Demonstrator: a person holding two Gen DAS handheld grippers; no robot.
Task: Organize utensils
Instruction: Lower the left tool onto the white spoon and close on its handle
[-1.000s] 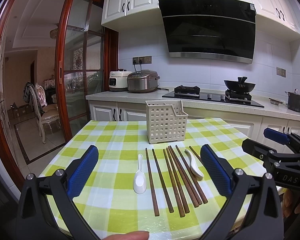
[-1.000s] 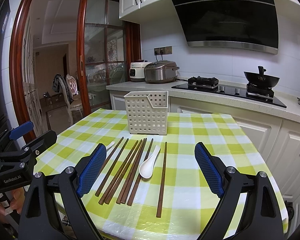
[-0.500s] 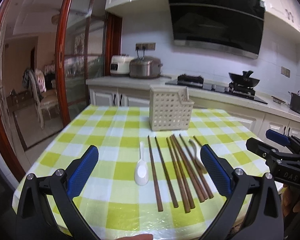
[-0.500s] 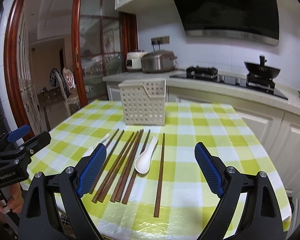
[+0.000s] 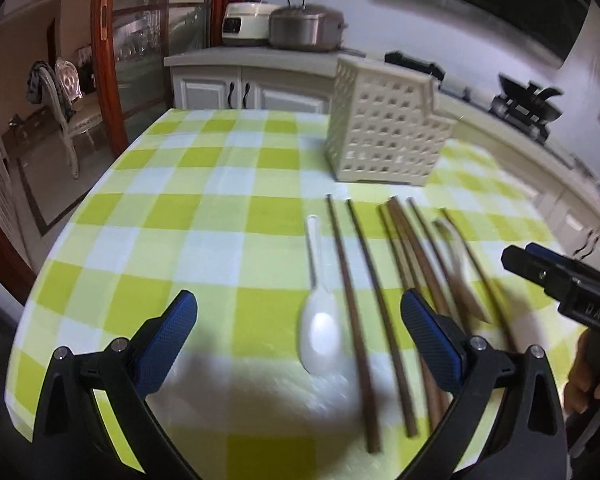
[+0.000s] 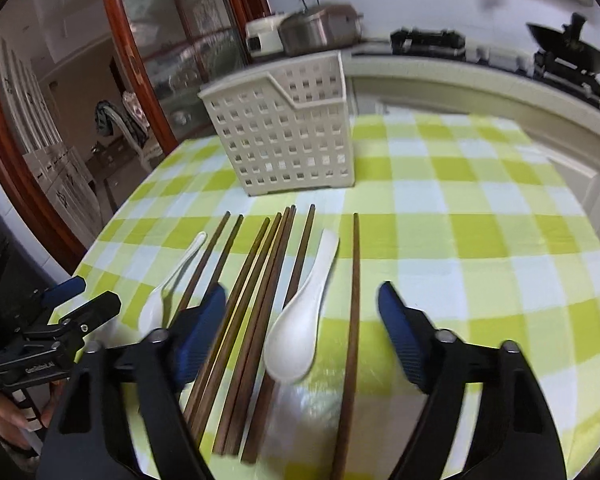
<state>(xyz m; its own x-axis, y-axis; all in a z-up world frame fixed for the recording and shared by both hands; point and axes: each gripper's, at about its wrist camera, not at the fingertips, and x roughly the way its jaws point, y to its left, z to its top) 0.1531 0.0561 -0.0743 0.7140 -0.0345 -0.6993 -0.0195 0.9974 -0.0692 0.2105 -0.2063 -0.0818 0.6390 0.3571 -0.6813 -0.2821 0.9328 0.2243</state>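
Several brown chopsticks [image 5: 352, 312] and two white ceramic spoons lie side by side on the green-checked table [image 5: 180, 216]. In the left wrist view my left gripper [image 5: 298, 338] is open and low over the left spoon [image 5: 318, 328]. In the right wrist view my right gripper [image 6: 302, 322] is open and low over the right spoon [image 6: 300, 316] and the chopsticks [image 6: 260, 292]. A white perforated utensil basket [image 5: 384, 128] stands upright behind the utensils; it also shows in the right wrist view [image 6: 284, 136]. Neither gripper holds anything.
The right gripper shows at the right edge of the left wrist view [image 5: 568, 284]; the left gripper at the left edge of the right wrist view [image 6: 48, 344]. A kitchen counter with rice cookers [image 5: 304, 28] and a stove lies beyond the table. A glass door stands left.
Both grippers have moved forward and down toward the utensils, which now look larger and closer. Both stay open. The utensils and basket have not moved.
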